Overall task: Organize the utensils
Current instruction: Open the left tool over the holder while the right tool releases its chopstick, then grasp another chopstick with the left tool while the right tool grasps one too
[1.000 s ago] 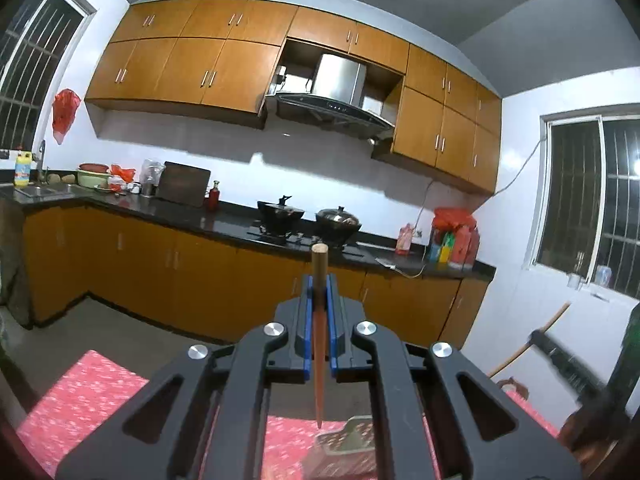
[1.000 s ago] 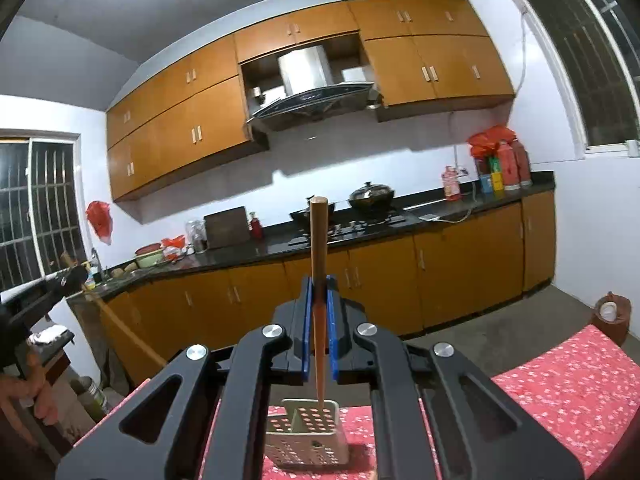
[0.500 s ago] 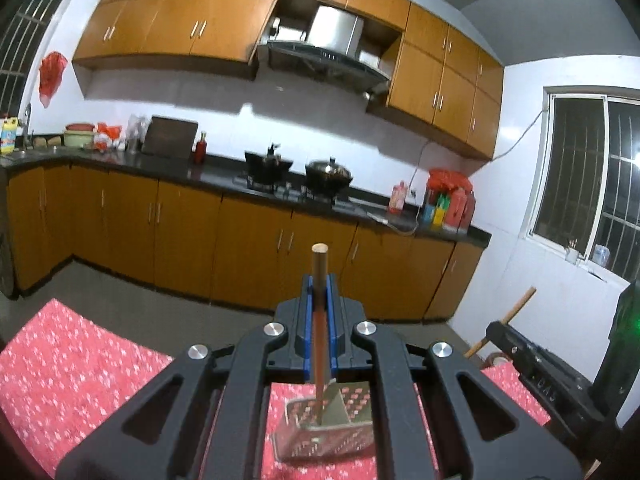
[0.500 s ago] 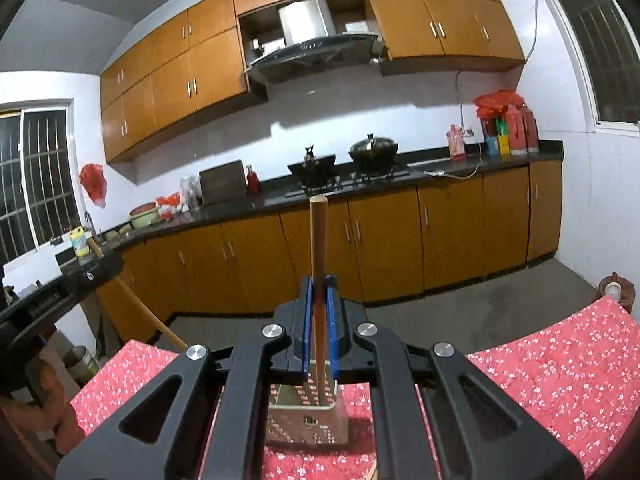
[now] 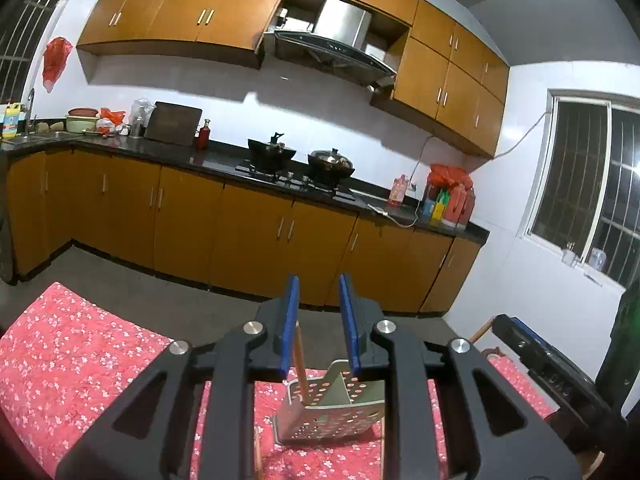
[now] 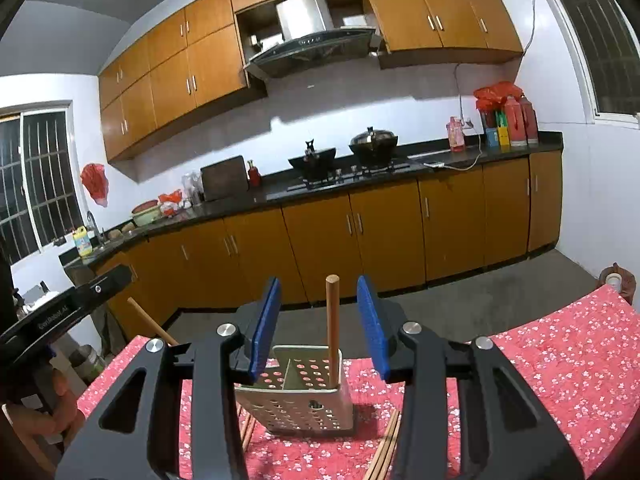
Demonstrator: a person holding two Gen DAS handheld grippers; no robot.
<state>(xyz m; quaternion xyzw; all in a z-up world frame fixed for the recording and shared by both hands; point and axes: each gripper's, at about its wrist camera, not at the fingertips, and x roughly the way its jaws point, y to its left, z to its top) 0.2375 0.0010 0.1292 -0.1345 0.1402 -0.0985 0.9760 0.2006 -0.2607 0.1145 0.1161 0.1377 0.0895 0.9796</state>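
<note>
A perforated metal utensil holder (image 6: 298, 394) with a middle divider stands on the red floral tablecloth (image 6: 560, 356); it also shows in the left wrist view (image 5: 332, 408). My right gripper (image 6: 322, 322) is open, with a wooden chopstick (image 6: 333, 328) standing free in the holder's right compartment between the blue pads. My left gripper (image 5: 319, 322) is open, and a chopstick (image 5: 300, 360) leans in the holder beside the left pad (image 5: 289, 324). Loose chopsticks (image 6: 386, 444) lie on the cloth beside the holder.
The other hand-held gripper shows at each view's edge, at the left of the right wrist view (image 6: 60, 312) and at the right of the left wrist view (image 5: 552, 368). Kitchen counter and cabinets (image 5: 256, 232) stand beyond the table across a bare floor.
Both grippers have opened and let go of their chopsticks, which now stand in the holder. Both had lowered toward the holder over the last second.
</note>
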